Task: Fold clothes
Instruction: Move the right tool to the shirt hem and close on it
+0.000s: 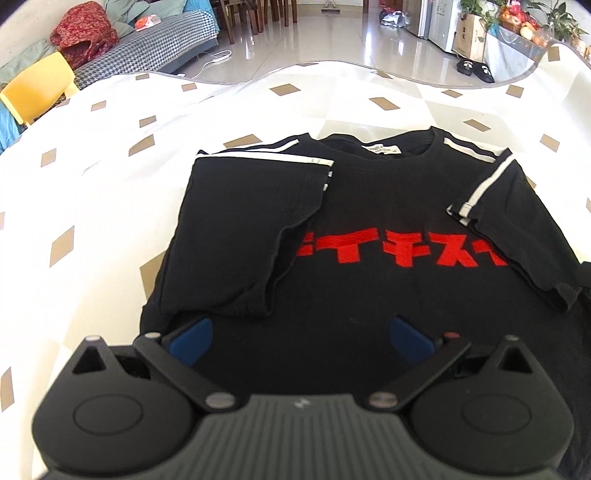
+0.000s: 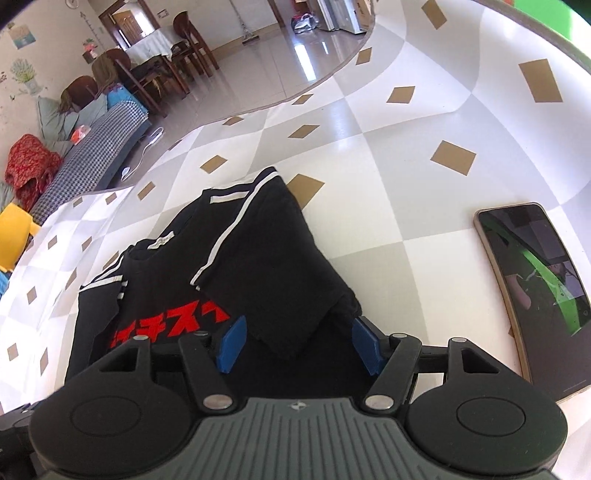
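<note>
Right wrist view, T-shirt [image 2: 258, 258] between spread hand-held gripper [image 2: 299, 343] fingers

One black T-shirt [image 1: 369, 229], both sleeves folded inward. One row of red print [image 1: 399, 251] across chest. One neck label [image 1: 382, 149]. Two sets of tongs: left [image 1: 301, 339], right [image 2: 297, 343], each with two blue pads [image 2: 232, 343]. One phone [image 2: 535, 288] on tabletop [image 2: 406, 155]. Beyond: one yellow chair [image 1: 37, 88], one red bundle [image 1: 85, 29] on one checked sofa [image 1: 155, 44], one pair of black slippers [image 1: 474, 70].
</note>
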